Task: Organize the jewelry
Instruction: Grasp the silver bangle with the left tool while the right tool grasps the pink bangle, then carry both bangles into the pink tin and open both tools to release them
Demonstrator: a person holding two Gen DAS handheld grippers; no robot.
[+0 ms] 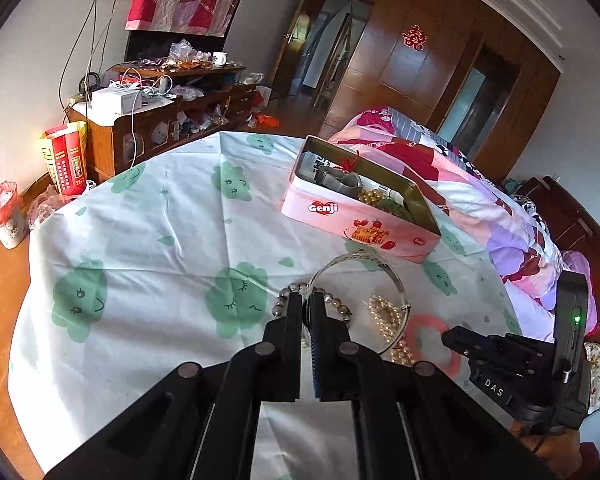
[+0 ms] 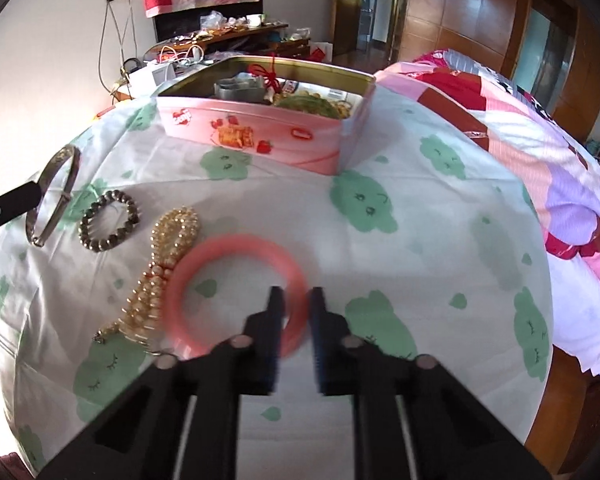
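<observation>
My left gripper (image 1: 308,298) is shut on a silver bangle (image 1: 356,258) and holds it lifted above the bed; the bangle also shows at the left of the right wrist view (image 2: 62,184). Below it lie a dark bead bracelet (image 2: 109,220), a gold pearl necklace (image 2: 160,264) and a pink bangle (image 2: 236,248). My right gripper (image 2: 296,296) straddles the pink bangle's near right rim, jaws slightly apart and not closed on it. An open pink Genji tin (image 1: 340,220) with jewelry inside stands further back; it also shows in the right wrist view (image 2: 260,132).
The white sheet with green prints (image 1: 140,240) covers the bed. A pink patterned quilt (image 1: 480,208) is bunched to the right. A cluttered wooden cabinet (image 1: 160,120) and a white bin (image 1: 4,216) stand beyond the bed's left edge.
</observation>
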